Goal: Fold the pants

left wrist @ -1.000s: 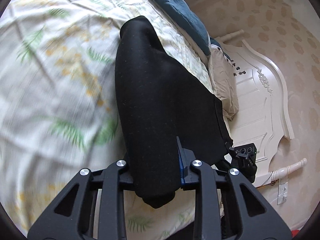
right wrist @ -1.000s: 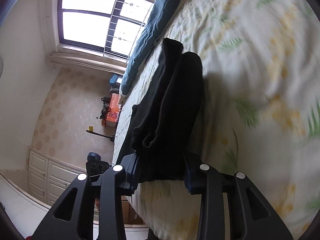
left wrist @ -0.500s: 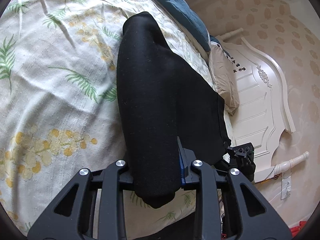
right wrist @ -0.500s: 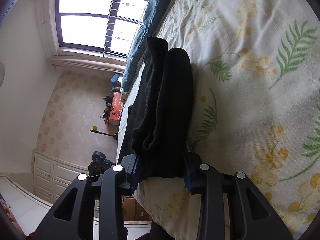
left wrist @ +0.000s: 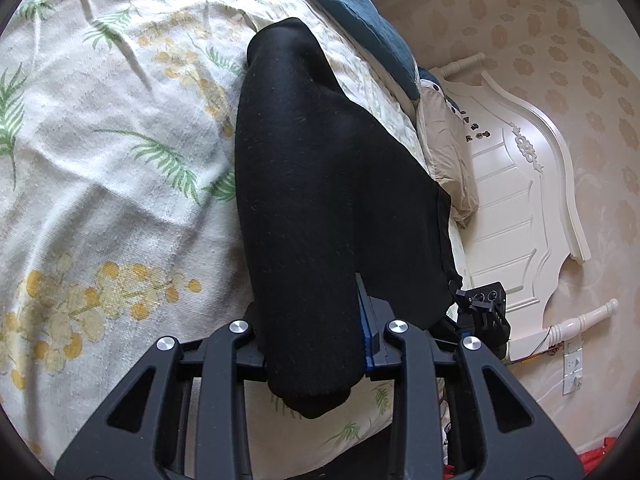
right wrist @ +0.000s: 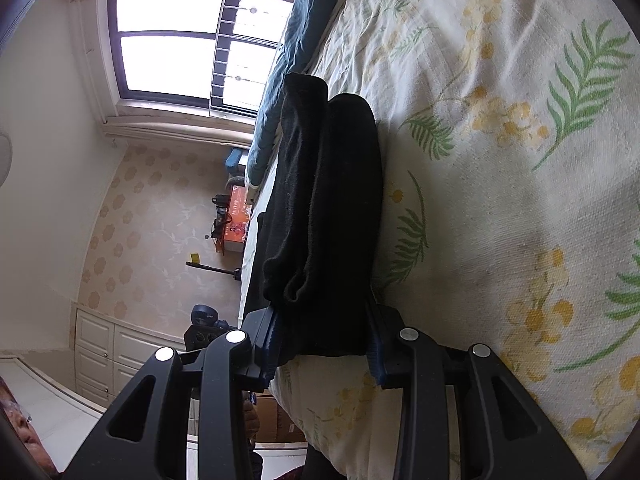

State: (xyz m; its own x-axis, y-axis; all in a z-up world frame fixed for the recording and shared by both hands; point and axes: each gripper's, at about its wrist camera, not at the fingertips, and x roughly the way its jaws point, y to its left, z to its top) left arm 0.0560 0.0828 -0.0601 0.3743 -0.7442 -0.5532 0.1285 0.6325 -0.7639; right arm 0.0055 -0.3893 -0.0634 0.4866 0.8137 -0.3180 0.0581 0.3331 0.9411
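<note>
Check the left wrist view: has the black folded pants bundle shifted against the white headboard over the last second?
No. The black folded pants bundle sits at the same spot beside the white carved headboard; only the blur has cleared.

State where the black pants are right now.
In both wrist views the black pants lie folded on the floral bedspread, near its edge, clamped between the left gripper and right gripper.

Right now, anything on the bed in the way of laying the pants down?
Nothing visible. The pants are clamped in both the left hand-held gripper and the right hand-held gripper, and the floral sheet beside them is bare. The blue blanket lies off along the bed's far edge.
</note>
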